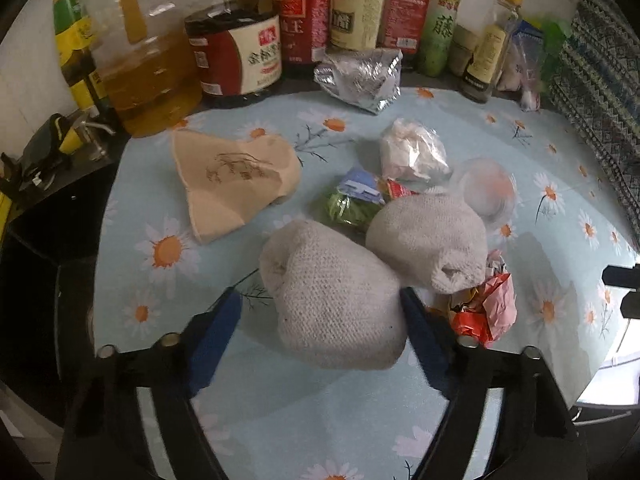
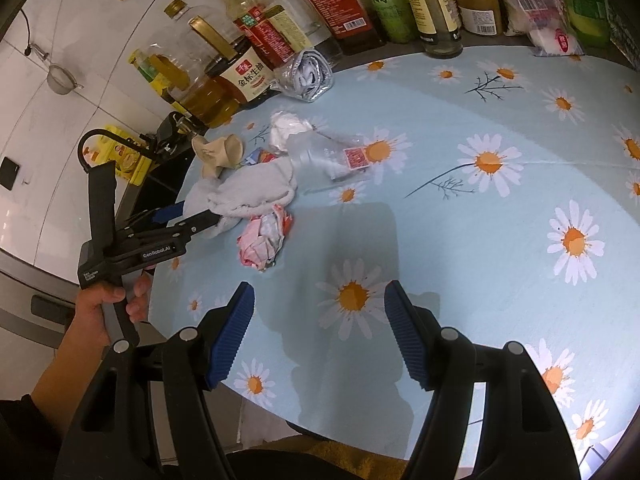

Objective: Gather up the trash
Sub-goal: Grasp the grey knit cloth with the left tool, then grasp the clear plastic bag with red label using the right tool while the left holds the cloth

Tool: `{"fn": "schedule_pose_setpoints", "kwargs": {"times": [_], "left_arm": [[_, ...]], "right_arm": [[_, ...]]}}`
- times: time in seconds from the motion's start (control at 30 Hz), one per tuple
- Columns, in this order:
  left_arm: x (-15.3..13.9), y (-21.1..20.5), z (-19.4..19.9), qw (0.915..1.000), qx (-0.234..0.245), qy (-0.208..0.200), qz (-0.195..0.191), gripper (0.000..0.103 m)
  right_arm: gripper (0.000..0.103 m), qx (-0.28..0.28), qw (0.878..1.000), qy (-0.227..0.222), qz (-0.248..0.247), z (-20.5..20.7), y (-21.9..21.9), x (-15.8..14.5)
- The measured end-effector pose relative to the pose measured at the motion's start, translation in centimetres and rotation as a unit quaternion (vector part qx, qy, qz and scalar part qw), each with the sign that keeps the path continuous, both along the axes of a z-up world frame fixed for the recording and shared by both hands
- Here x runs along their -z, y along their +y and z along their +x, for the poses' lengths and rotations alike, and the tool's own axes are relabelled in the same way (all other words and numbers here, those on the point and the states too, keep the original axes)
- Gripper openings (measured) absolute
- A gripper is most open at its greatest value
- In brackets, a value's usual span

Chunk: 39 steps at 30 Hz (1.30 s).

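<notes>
The left tongs (image 1: 320,320) are standing partly open around a grey sock (image 1: 332,300), its right pad touching the fabric and its left pad lying just clear. A crumpled red and pink wrapper (image 1: 486,308) is lying just right of them, touching a second grey sock (image 1: 428,240). The right tongs (image 2: 318,330) are hanging half open and empty above the bare daisy-print bench (image 2: 500,120), well apart from the trash.

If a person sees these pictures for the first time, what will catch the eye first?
Probably the grey sock between the blue pads of the left gripper, on the daisy-print tablecloth. Beside it lies a crumpled red and pink wrapper. Sauce and oil bottles crowd the far edge.
</notes>
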State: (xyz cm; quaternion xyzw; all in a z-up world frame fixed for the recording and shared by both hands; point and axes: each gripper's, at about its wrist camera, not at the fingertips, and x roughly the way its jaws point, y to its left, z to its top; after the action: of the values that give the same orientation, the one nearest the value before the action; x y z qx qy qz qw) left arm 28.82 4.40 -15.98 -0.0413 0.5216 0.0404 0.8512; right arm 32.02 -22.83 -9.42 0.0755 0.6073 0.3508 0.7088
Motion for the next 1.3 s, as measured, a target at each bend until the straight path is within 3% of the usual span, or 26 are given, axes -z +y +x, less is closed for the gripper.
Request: {"fn": "schedule_pose_setpoints", "kwargs": {"times": [0.17,0.37,0.43,0.47,0.8,1.3], "left_arm": [[0.2,-0.4,0.2,0.9999,0.01,-0.001,-0.001,0.048],[-0.2,-0.6,-0.2,0.9998,0.014,-0.012,0.007,0.031],[-0.5,-0.5,-0.7,0.9998,0.01,-0.017,0.007,0.029],[-0.6,-0.4,-0.9,0.9998,0.008,-0.019,0.006,0.028],[-2.9,0.9,-4.9,0.9982,-0.04,-0.045,-0.005,0.026],[-6.3,-0.5,-10.1,0.991,-0.106,-0.078,-0.024,0.026]], "right_arm": [[0.068,-0.002,1.0,-0.001,-0.002,0.0,0.1,0.0],[0.07,-0.005,1.0,-0.001,-0.005,0.2,0.4,0.2],[0.081,-0.004,1.0,-0.004,-0.007,0.4,0.6,0.1],[0.082,-0.004,1.0,-0.006,-0.005,0.5,0.7,0.1],[0.083,-0.031,0.999,-0.024,-0.02,4.2,3.9,0.3],[0.083,-0.093,0.994,-0.02,-0.06,9.7,9.6,4.0]]}}
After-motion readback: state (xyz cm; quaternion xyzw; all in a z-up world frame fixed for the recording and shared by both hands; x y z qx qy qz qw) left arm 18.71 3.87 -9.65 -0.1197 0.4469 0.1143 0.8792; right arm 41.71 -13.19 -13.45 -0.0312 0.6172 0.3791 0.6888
